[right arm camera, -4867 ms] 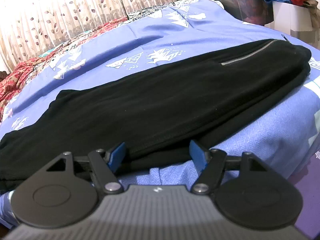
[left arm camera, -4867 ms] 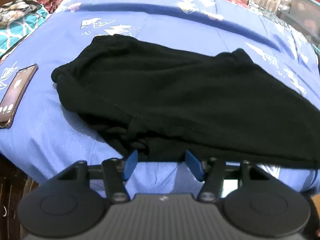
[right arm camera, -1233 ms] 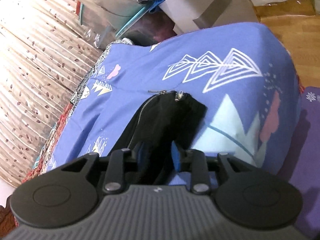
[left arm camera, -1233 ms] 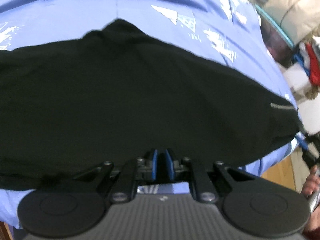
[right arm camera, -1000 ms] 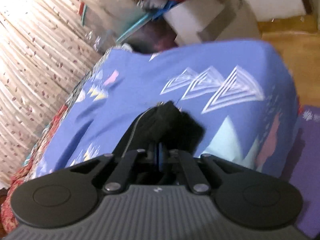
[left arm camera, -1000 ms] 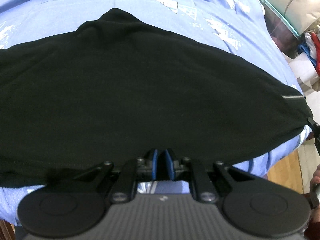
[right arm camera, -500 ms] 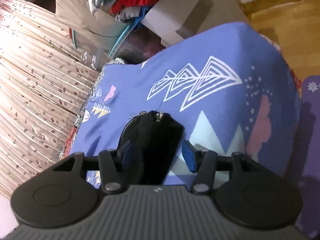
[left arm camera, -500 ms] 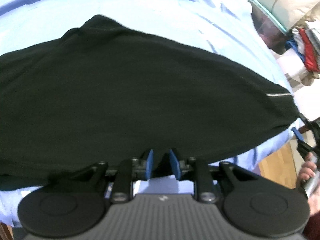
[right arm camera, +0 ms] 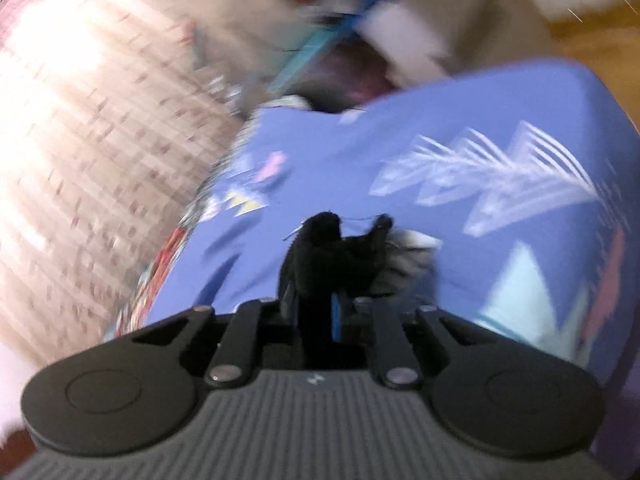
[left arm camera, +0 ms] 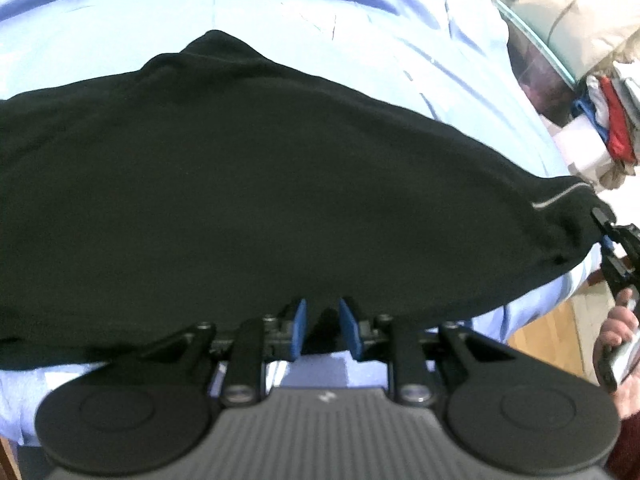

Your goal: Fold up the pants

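Observation:
Black pants (left arm camera: 280, 200) lie spread across the blue bedsheet (left arm camera: 320, 12), with a grey zip line near their right end. My left gripper (left arm camera: 322, 328) sits at the pants' near edge, its blue pads slightly apart with a bit of black cloth between them. In the blurred right wrist view, my right gripper (right arm camera: 320, 320) is shut on the pants' end (right arm camera: 332, 256), which bunches up between the jaws. The right gripper also shows in the left wrist view (left arm camera: 612, 248), at the pants' right tip.
The bed's right edge drops to a wooden floor (left arm camera: 552, 328). A pile of clothes (left arm camera: 608, 120) and boxes stand beyond the bed on the right. A patterned curtain (right arm camera: 80, 140) hangs at the far left of the right wrist view.
My right gripper, open half a second ago, has closed on the pants' end and is moving fast. My left gripper's pads have stayed slightly parted after opening from shut.

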